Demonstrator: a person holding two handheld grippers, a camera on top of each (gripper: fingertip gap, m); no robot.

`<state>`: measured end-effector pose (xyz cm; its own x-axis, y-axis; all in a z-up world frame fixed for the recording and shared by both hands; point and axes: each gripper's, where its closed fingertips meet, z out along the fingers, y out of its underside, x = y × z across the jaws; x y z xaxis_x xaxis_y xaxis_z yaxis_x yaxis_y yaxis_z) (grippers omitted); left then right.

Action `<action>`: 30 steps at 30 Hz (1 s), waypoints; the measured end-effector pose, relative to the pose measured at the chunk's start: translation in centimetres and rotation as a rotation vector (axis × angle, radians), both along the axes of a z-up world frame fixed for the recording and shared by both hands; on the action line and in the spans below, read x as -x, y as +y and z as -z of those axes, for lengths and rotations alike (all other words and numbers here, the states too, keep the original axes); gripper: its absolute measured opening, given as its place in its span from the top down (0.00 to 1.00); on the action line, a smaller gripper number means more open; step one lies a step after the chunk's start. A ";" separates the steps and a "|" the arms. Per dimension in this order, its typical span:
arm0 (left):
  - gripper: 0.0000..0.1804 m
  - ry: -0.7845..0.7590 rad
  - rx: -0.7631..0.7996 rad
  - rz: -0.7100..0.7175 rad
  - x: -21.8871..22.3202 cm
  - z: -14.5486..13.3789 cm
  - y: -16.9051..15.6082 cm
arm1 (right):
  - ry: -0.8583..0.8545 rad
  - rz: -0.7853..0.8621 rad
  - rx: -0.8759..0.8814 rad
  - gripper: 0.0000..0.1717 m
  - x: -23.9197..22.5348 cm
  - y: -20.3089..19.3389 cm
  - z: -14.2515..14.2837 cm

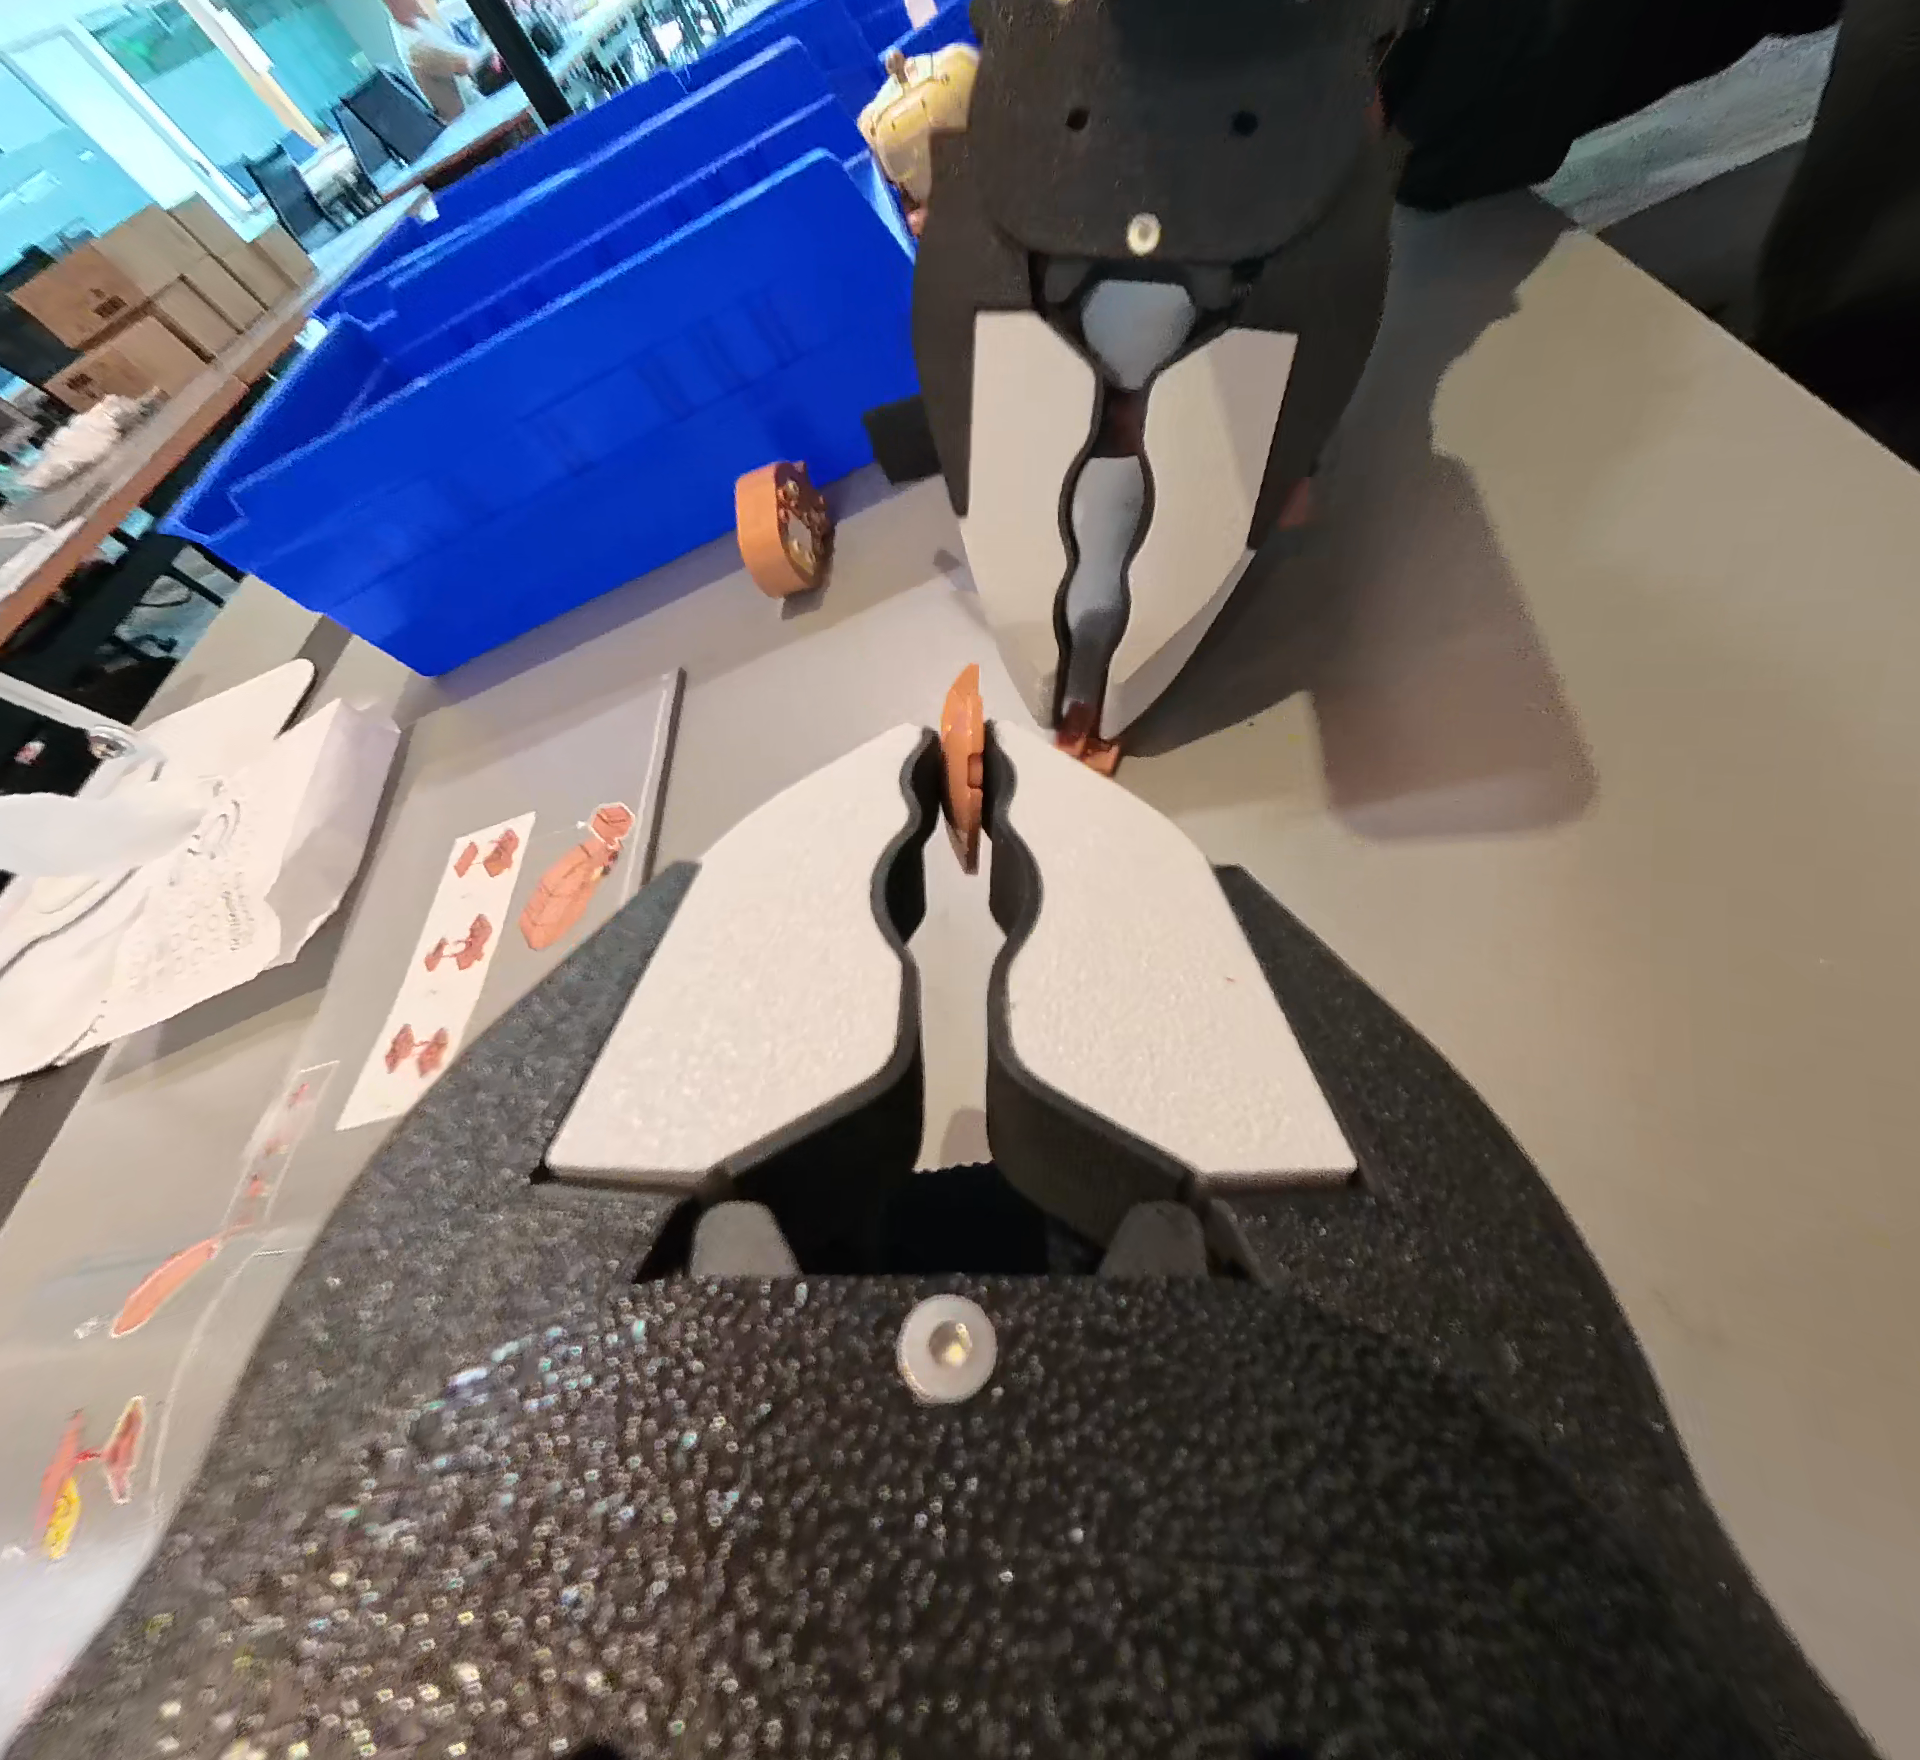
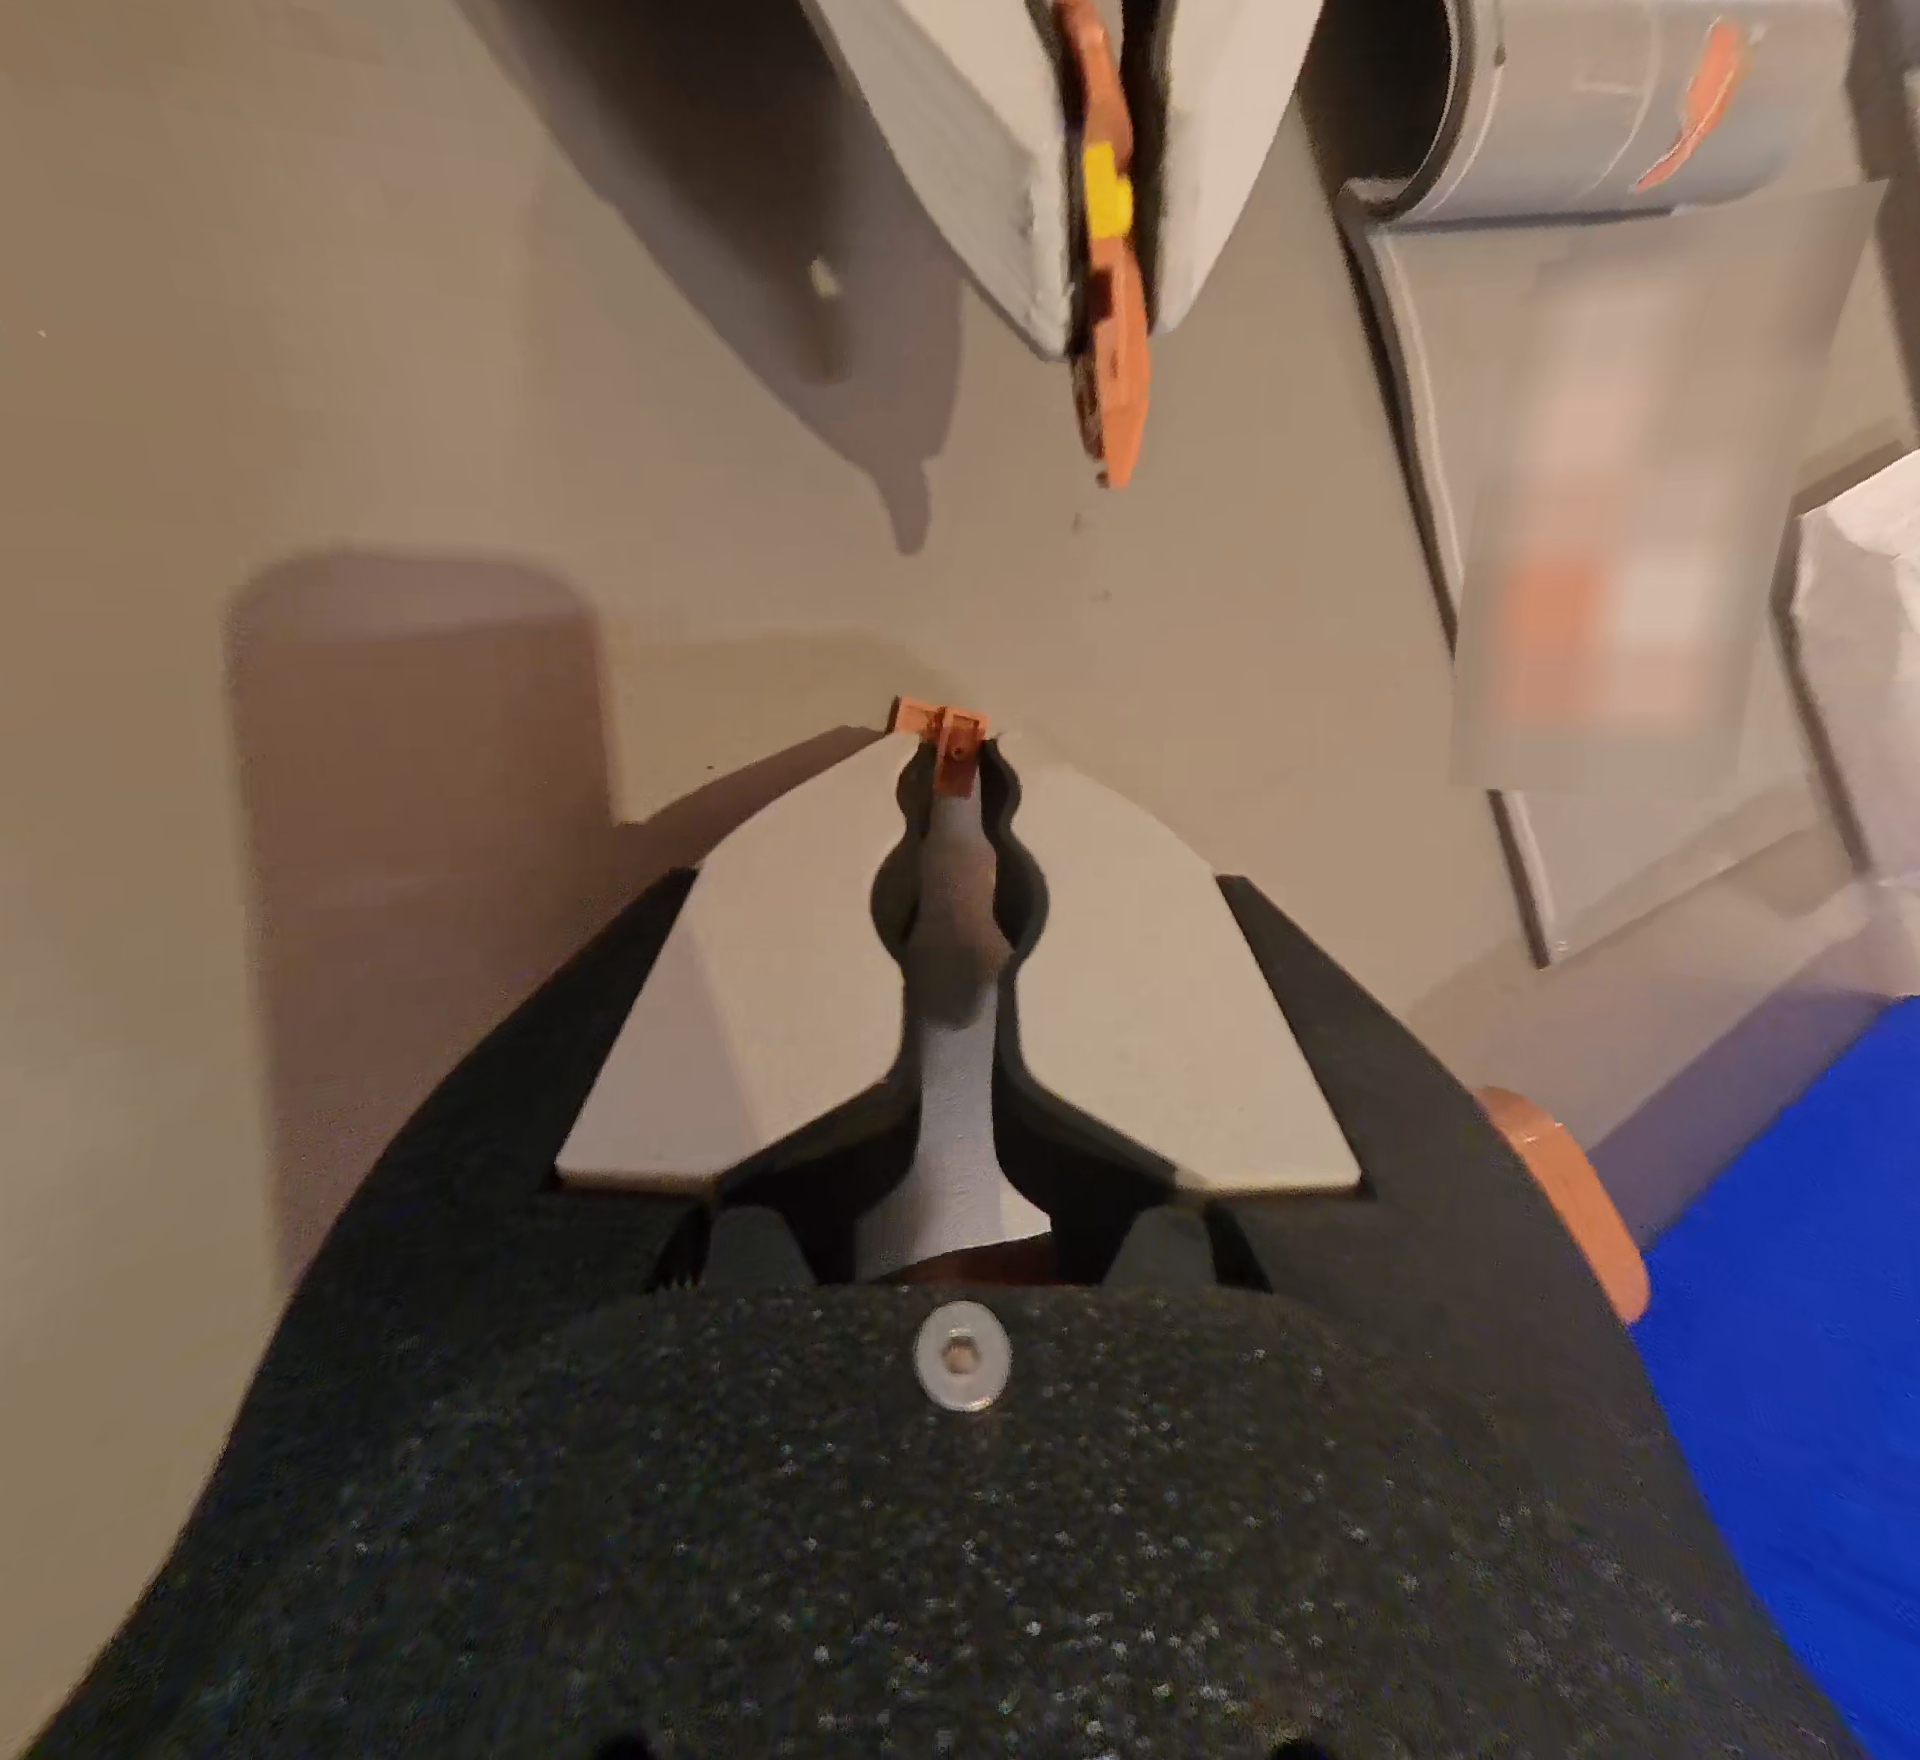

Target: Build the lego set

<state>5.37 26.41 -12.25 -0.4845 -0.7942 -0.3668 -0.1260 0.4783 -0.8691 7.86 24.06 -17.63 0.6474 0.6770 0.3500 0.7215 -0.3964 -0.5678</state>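
My left gripper [image 1: 961,754] is shut on a flat orange plastic model part [image 1: 962,765], held on edge above the grey table [image 1: 1455,983]. In the right wrist view the same part [image 2: 1117,360] sticks out of the left gripper's fingertips, with a small yellow piece [image 2: 1103,193] on it. My right gripper [image 2: 951,749] is shut on a small orange plastic piece [image 2: 940,734] at the table surface. In the left wrist view the right gripper [image 1: 1086,734] stands tip-down on the table just beyond my left fingertips, with the small orange piece [image 1: 1091,746] at its tips.
Blue plastic bins [image 1: 582,422] stand at the back left. An orange ring-shaped model part [image 1: 779,526] lies in front of them. Sticker sheets [image 1: 447,962], white paper [image 1: 208,879] and clear bags lie on the left. A cream-coloured model [image 1: 920,110] sits behind the right gripper. Across from one pair of fingers to the other is roughly 7 cm.
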 end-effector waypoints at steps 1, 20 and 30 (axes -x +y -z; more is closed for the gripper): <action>0.97 0.021 0.000 0.000 0.0 0.3 0.0 | -0.005 -0.007 -0.029 0.95 0.0 0.1 -0.2; 0.96 0.208 0.176 -0.030 0.0 1.3 -0.2 | 0.071 -0.071 -0.511 0.96 1.6 2.7 -7.0; 0.97 0.198 0.134 -0.012 0.0 1.5 -0.7 | -0.106 -0.131 -0.551 0.95 2.4 2.8 -6.3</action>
<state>5.40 25.74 -13.73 -0.5263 -0.8358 -0.1564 -0.3054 0.3575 -0.8826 5.48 26.90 -11.28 0.5126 0.4484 0.7322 0.8089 0.0337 -0.5870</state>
